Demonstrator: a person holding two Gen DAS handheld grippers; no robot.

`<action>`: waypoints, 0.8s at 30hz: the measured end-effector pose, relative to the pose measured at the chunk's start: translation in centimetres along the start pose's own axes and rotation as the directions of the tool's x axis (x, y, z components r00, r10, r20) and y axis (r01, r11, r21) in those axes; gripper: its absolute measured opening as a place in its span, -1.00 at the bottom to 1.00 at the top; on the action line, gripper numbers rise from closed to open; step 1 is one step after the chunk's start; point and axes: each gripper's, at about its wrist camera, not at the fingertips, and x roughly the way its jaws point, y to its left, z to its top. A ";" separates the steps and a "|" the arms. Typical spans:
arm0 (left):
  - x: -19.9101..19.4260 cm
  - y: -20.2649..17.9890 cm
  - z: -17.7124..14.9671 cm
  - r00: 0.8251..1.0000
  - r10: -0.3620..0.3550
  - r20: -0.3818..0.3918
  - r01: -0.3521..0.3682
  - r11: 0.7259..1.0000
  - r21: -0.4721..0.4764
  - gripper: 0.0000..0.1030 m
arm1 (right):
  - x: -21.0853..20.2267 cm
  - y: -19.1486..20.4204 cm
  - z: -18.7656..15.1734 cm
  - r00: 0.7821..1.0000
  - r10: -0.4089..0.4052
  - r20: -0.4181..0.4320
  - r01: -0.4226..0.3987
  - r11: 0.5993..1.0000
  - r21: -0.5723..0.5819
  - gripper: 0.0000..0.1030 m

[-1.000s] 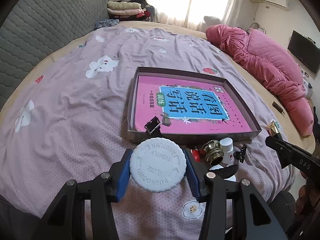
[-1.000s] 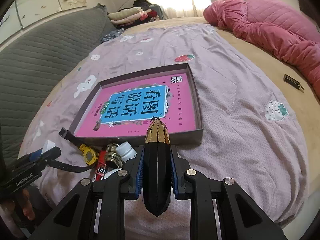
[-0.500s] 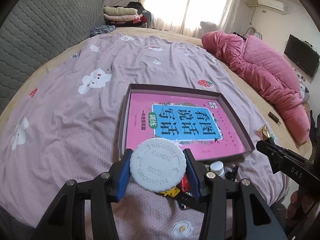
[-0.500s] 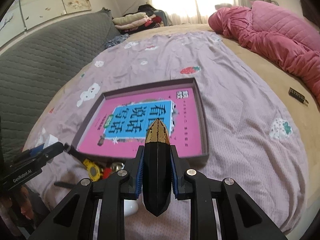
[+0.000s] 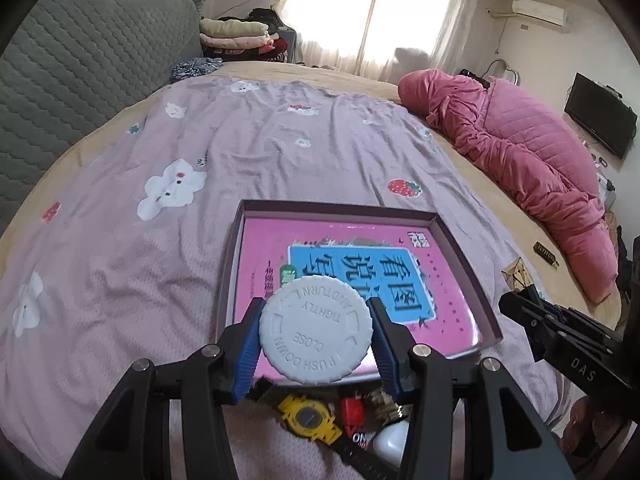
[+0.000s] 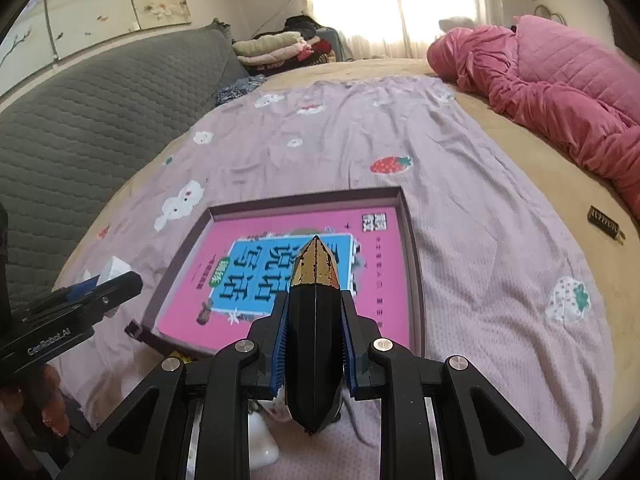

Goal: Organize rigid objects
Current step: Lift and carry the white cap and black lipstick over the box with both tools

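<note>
My left gripper (image 5: 316, 330) is shut on a white round child-proof bottle cap (image 5: 316, 328), held above the near edge of a shallow box (image 5: 460, 248) lined with a pink and blue book cover. My right gripper (image 6: 314, 320) is shut on a black faceted object with a gold tip (image 6: 316, 304), hovering over the same box (image 6: 410, 220). Below the left gripper lies a small pile: a yellow watch (image 5: 306, 416), a red item (image 5: 352, 410), a white bottle (image 5: 390, 442). The right gripper's body (image 5: 560, 332) shows at the right edge of the left wrist view.
The box rests on a lilac bedsheet (image 5: 280, 152) with cartoon prints. A pink quilt (image 5: 520, 152) lies at the right, a grey padded headboard (image 5: 80, 68) at the left. A small dark bar (image 6: 604, 220) lies on the tan mattress edge.
Both grippers rose and moved forward over the box with their objects still held. The pile of small items slid from beyond the left fingers to beneath them.
</note>
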 end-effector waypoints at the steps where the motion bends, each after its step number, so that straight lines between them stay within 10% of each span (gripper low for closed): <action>1: 0.2 0.0 0.2 1.000 0.001 -0.001 -0.001 1.000 0.002 -0.03 | 0.1 0.0 0.2 1.000 -0.003 0.002 0.003 1.000 -0.004 -0.55; 24: 6.5 0.7 1.6 0.992 0.032 -0.118 -0.031 0.999 0.014 -0.03 | 4.3 -0.5 2.5 0.999 -0.012 -0.049 0.011 1.000 -0.023 -0.55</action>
